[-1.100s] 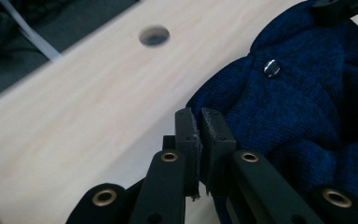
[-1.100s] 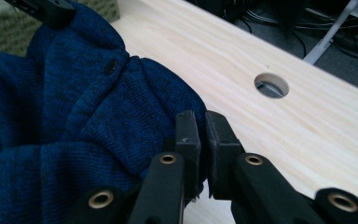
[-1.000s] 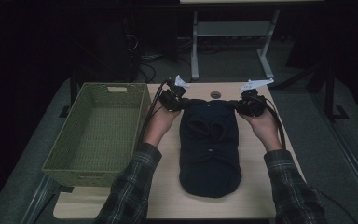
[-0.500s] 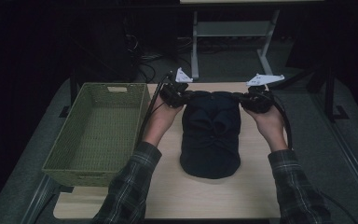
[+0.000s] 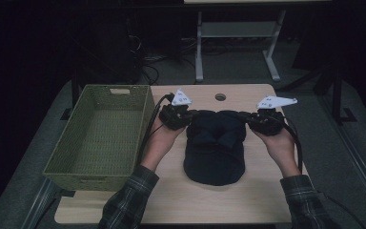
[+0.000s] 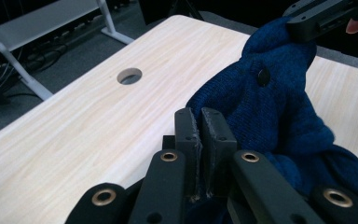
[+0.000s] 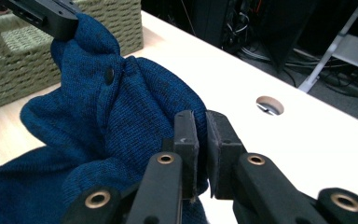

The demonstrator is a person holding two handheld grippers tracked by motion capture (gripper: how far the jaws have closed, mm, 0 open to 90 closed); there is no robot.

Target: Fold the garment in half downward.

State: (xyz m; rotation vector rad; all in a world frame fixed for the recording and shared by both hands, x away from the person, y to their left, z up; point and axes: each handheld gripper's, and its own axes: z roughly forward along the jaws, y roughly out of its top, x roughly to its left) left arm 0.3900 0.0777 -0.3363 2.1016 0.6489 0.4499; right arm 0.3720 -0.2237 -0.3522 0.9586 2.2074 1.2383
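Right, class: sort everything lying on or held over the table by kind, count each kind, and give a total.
Dark blue knitted garment: 1
Green woven basket: 1
Hand-held grippers: 2, the left gripper and the right gripper, each shut on a far corner of the garment
Total: 4

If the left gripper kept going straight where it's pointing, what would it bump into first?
Probably the blue knit garment it already pinches; beyond that fabric, the right gripper holding the other end. Depth is hard to judge.
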